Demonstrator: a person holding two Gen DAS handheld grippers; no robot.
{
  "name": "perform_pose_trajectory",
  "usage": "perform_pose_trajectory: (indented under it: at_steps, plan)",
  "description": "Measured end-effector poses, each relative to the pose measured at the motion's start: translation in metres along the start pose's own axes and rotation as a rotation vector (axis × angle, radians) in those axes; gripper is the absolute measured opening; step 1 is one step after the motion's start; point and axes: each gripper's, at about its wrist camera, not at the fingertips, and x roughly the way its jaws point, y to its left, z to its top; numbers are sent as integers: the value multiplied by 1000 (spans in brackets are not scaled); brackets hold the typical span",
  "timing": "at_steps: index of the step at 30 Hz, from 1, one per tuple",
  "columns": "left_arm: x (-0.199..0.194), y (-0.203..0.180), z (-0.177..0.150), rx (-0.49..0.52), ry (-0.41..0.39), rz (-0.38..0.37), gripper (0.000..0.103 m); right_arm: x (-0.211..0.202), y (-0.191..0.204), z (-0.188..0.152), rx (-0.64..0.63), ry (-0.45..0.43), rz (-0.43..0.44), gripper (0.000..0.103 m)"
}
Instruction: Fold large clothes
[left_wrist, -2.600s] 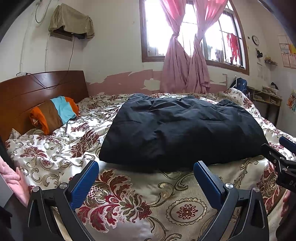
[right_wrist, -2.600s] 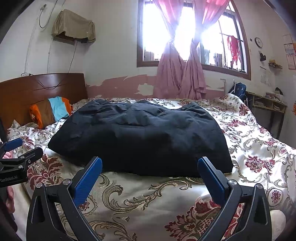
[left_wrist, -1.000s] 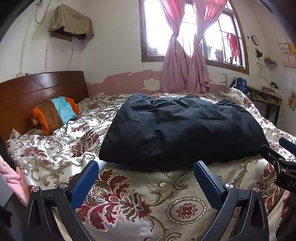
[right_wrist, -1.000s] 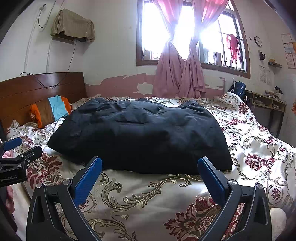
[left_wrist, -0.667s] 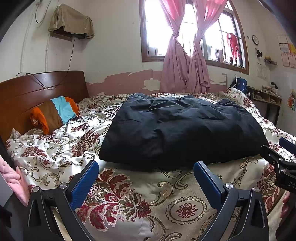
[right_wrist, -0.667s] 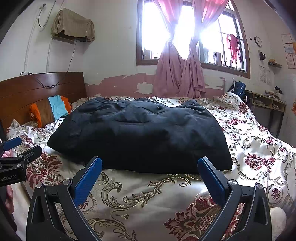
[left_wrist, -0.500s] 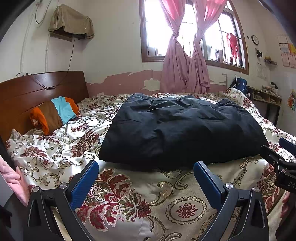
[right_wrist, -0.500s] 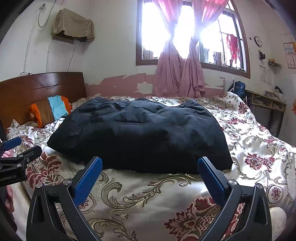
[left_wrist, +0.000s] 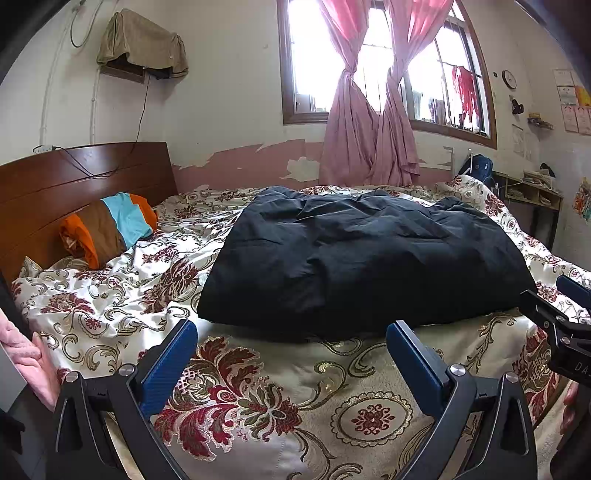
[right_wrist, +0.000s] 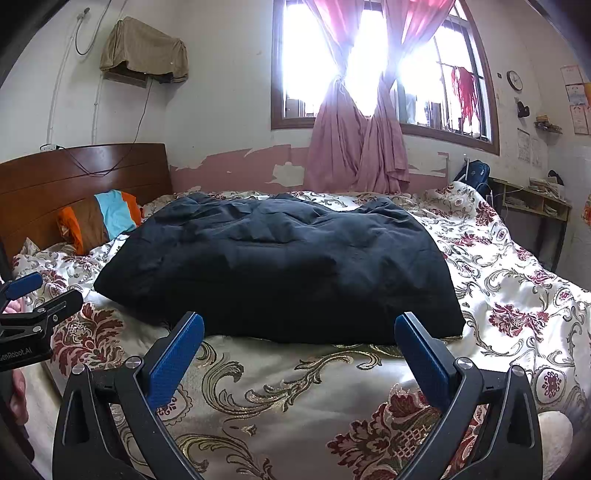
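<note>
A large black garment (left_wrist: 362, 258) lies folded into a thick rectangle on the floral bedspread (left_wrist: 258, 398), and it fills the middle of the right wrist view too as the same black garment (right_wrist: 280, 273). My left gripper (left_wrist: 290, 339) hovers open just short of its near edge, holding nothing. My right gripper (right_wrist: 299, 330) is open as well, close to the near edge, with nothing between its blue pads. Each gripper shows at the edge of the other's view: the right gripper (left_wrist: 565, 321) and the left gripper (right_wrist: 33, 306).
A striped orange, brown and blue pillow (left_wrist: 107, 229) leans on the wooden headboard (left_wrist: 74, 184) at left. Pink curtains (left_wrist: 369, 125) hang at the window behind the bed. A desk with shelves (left_wrist: 532, 199) stands at the far right. A hand (left_wrist: 29, 362) shows at lower left.
Nothing has visibly changed; both grippers hold still and open before the garment.
</note>
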Motion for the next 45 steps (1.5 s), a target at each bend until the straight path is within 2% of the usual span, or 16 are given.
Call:
perform_pose_trajectory:
  at_steps: [45]
  plan:
    - [0, 0, -1, 0, 4, -3, 103, -1, 0, -3, 5, 3, -2, 101]
